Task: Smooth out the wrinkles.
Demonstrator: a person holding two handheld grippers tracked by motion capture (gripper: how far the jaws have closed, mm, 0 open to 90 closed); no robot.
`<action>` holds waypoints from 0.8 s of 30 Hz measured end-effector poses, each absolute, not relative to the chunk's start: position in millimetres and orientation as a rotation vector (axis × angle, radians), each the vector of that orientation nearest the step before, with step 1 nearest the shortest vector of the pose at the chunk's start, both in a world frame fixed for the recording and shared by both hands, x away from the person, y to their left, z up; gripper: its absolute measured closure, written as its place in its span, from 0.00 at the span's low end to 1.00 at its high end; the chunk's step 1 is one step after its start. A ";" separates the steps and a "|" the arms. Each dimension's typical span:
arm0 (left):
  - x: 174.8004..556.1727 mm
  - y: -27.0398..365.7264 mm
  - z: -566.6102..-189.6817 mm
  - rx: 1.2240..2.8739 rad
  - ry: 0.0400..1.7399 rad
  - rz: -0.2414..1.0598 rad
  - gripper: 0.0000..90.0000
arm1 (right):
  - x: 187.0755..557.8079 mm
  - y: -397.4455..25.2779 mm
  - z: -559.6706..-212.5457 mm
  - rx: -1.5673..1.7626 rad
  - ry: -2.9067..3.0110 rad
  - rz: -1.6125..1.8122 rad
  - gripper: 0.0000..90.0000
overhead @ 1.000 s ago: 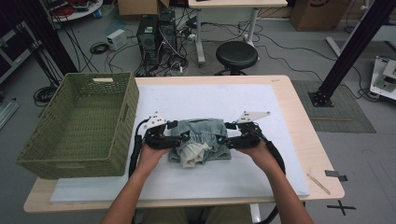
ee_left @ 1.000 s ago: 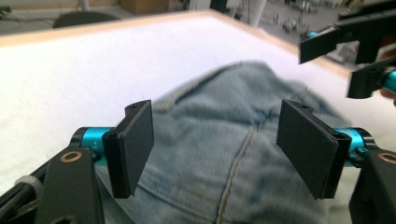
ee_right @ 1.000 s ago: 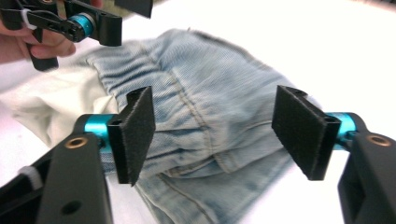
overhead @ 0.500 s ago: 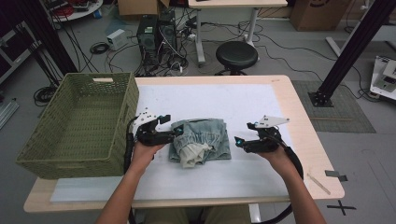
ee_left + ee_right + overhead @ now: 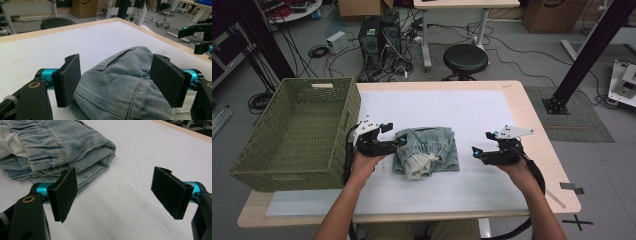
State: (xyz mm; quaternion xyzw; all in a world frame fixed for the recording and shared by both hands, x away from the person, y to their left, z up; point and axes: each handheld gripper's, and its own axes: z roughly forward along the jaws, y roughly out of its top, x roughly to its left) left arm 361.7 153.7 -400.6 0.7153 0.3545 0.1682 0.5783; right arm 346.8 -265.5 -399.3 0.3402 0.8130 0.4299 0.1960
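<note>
Folded denim garment [image 5: 428, 152] at mid-table on the white sheet [image 5: 472, 107], just right of the green basket [image 5: 297, 130]. Left gripper [image 5: 116, 82] spread wide, straddling the denim's near fold without clamping. Right gripper [image 5: 120, 195] likewise wide apart over bare sheet, just beside the denim's edge. No readable labels or writing.

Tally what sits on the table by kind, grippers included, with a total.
Folded denim garment: 1
Green woven basket: 1
Hand-held grippers: 2, the left gripper with open jaws around the garment's edge, the right gripper open and apart from it
Total: 4
</note>
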 end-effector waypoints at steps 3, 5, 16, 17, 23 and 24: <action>361.9 153.6 -400.8 1.676 0.827 0.389 0.28 | 346.8 -265.5 -399.5 0.951 2.273 1.198 0.25; 362.0 153.0 -401.0 1.675 0.828 0.388 0.28 | 347.0 -265.0 -400.2 0.945 2.276 1.180 0.25; 358.0 155.1 -396.6 1.657 0.828 0.389 0.28 | 346.4 -266.4 -399.8 0.948 2.268 1.181 0.25; 357.6 155.0 -396.1 1.660 0.830 0.392 0.28 | 346.2 -265.5 -399.8 0.946 2.268 1.182 0.25; 359.5 155.2 -396.2 1.668 0.849 0.391 0.28 | 346.2 -261.6 -399.9 0.937 2.272 1.187 0.25; 359.3 155.2 -396.2 1.670 0.845 0.394 0.28 | 346.1 -261.7 -400.2 0.932 2.274 1.184 0.25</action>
